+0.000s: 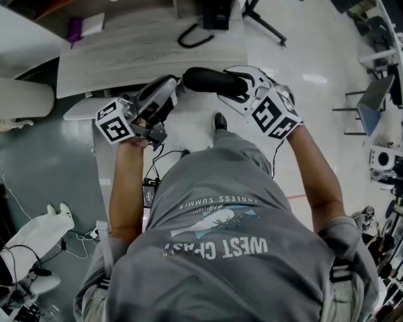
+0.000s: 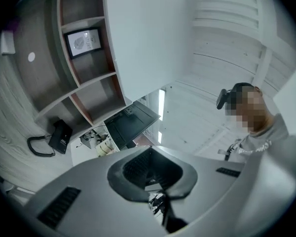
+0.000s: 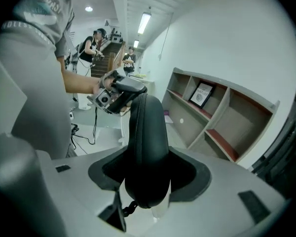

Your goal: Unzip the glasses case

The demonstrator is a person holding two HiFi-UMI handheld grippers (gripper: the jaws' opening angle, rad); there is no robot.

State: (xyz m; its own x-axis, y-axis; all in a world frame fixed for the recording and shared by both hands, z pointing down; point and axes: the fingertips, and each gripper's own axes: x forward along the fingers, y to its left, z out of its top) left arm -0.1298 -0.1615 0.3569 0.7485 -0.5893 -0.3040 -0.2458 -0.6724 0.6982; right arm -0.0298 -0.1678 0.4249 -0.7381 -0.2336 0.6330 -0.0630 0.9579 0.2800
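your right tongs (image 3: pixel 149 177) gripped the glasses case (image 3: pixel 147 132); at the case's far end your left tongs (image 2: pixel 153 174) were closed tight, seemingly on its zipper (image 3: pixel 131 127).

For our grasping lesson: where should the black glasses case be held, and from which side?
Grip one rounded end of the glasses case end-on, as the right claw does, pads on its two shells, leaving the zip seam along its length clear.

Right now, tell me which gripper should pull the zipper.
Left, probably. The right gripper clamps the glasses case, steadying it in the air. The left gripper, jaws shut, sits at the case's far end.
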